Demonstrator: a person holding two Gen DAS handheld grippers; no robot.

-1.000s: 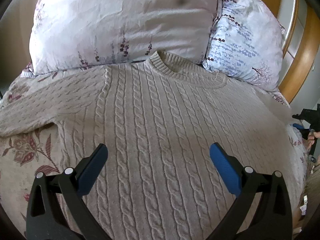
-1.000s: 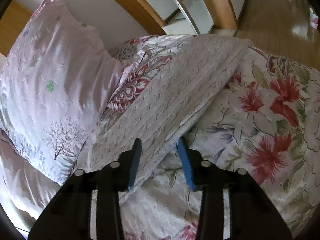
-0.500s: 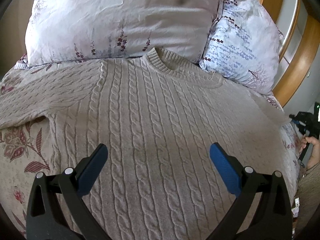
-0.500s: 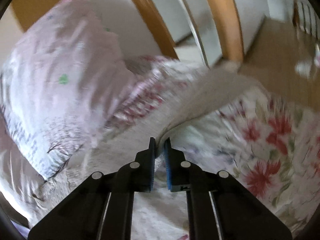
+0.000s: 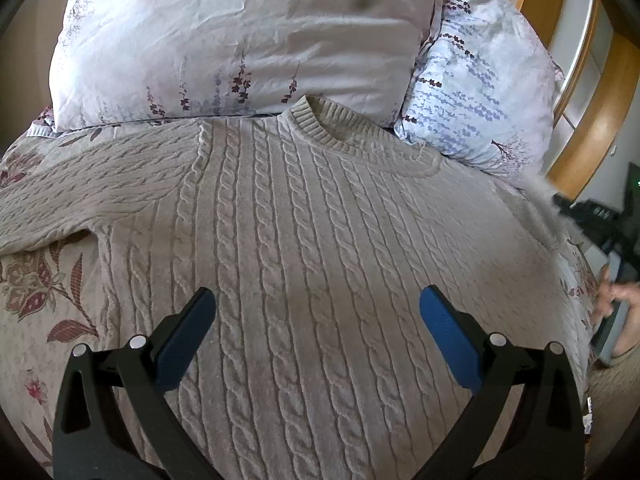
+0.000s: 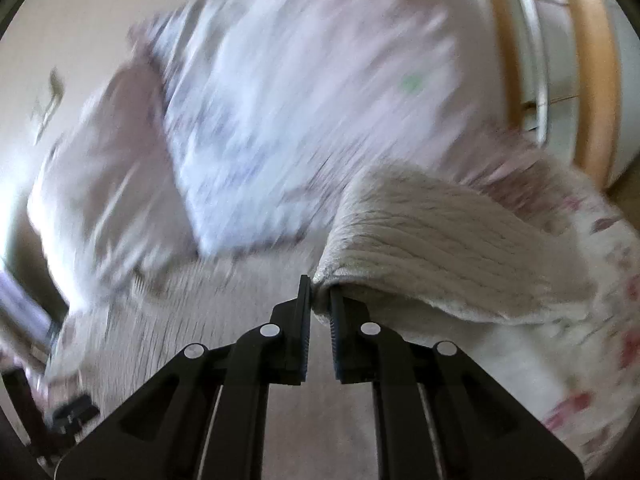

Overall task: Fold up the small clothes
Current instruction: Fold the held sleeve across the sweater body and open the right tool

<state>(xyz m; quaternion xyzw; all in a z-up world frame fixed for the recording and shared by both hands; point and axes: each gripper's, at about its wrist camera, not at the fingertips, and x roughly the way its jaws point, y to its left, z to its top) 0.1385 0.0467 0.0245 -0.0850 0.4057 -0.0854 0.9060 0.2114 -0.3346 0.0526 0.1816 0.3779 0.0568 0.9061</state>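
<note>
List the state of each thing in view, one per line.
Sweater: flat on the bed, front up.
Sleeve: lifted, pinched.
Right gripper: shut on the sleeve.
Left gripper: open, empty, above the sweater.
Pillows: propped behind the collar.

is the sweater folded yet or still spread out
Mostly spread: the sweater lies flat below the pillows; only one sleeve is lifted, pinched in the right gripper.

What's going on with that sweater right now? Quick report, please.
Right gripper jaws shut on sweater sleeve, lifting it. Left gripper jaws open above sweater body. Nothing in the way.
</note>
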